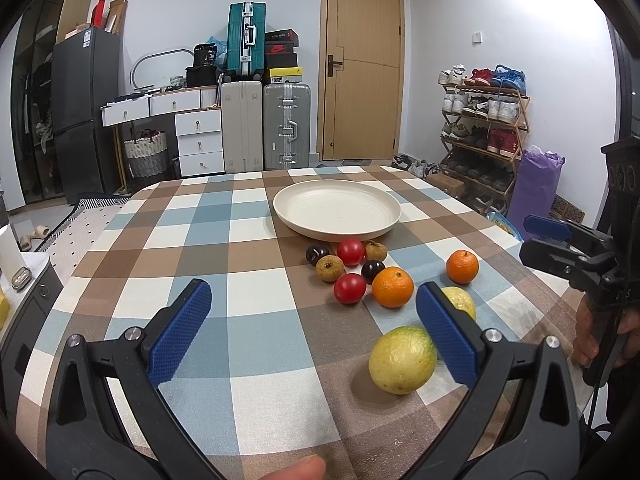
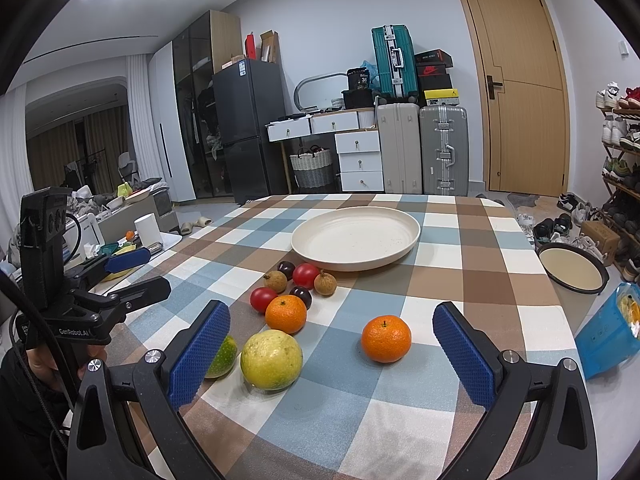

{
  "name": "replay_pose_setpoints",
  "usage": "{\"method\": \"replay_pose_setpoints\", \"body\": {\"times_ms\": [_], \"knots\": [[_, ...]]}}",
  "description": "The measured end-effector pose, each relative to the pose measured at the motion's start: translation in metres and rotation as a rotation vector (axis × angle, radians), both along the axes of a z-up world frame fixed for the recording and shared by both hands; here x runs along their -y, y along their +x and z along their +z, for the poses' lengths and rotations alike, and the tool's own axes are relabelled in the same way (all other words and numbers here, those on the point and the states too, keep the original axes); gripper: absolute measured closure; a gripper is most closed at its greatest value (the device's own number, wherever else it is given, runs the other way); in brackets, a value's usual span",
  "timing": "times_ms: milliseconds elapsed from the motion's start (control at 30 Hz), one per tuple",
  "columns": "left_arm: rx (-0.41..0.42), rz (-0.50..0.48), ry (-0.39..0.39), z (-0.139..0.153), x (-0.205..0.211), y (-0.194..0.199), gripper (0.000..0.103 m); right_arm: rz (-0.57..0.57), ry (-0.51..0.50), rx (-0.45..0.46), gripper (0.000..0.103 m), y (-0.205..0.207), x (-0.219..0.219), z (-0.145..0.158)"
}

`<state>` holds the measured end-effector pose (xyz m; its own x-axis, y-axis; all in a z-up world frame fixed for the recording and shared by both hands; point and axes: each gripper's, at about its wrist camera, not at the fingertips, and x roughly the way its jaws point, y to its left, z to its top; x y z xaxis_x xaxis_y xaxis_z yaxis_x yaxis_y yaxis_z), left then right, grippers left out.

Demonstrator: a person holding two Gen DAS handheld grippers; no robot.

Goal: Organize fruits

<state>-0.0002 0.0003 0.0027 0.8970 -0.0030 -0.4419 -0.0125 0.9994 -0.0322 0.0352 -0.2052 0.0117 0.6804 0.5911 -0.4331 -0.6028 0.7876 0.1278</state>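
A cream plate sits empty at the far middle of the checked table. In front of it lie two tomatoes, two dark plums, two brown longans and an orange. A second orange lies apart, between my right gripper's open fingers but ahead of them. A yellow-green citrus rests just inside the right finger of my open left gripper. Another yellow citrus lies beside it. Neither gripper touches any fruit.
The table's right edge is near; beyond it are a dark-rimmed bowl and a blue bag. A shoe rack stands at the right. Suitcases and drawers line the far wall. A hand holds the right gripper.
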Motion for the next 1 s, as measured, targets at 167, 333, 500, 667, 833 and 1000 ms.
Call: {"method": "replay_pose_setpoints", "body": {"times_ms": [167, 333, 500, 667, 833, 1000], "knots": [[0.002, 0.000, -0.001, 0.000, 0.000, 0.000, 0.001, 0.000, 0.000, 0.000, 0.000, 0.000, 0.000, 0.000], [0.001, -0.001, 0.005, 0.000, 0.000, 0.000, 0.001, 0.001, -0.002, -0.001, 0.000, 0.000, -0.001, 0.000], [0.002, -0.004, 0.009, -0.001, 0.004, -0.005, 0.001, 0.001, -0.004, -0.001, 0.000, 0.000, -0.001, 0.000], [-0.023, -0.024, 0.008, -0.004, 0.008, -0.002, 0.001, -0.003, -0.011, -0.003, 0.000, 0.000, -0.002, 0.000], [-0.082, -0.047, 0.011, -0.009, 0.014, 0.007, 0.001, -0.035, -0.049, -0.029, 0.000, 0.009, -0.005, -0.010], [-0.099, -0.032, 0.008, -0.012, 0.011, 0.011, 0.001, -0.056, -0.049, -0.058, 0.000, 0.014, -0.004, -0.012]]}}
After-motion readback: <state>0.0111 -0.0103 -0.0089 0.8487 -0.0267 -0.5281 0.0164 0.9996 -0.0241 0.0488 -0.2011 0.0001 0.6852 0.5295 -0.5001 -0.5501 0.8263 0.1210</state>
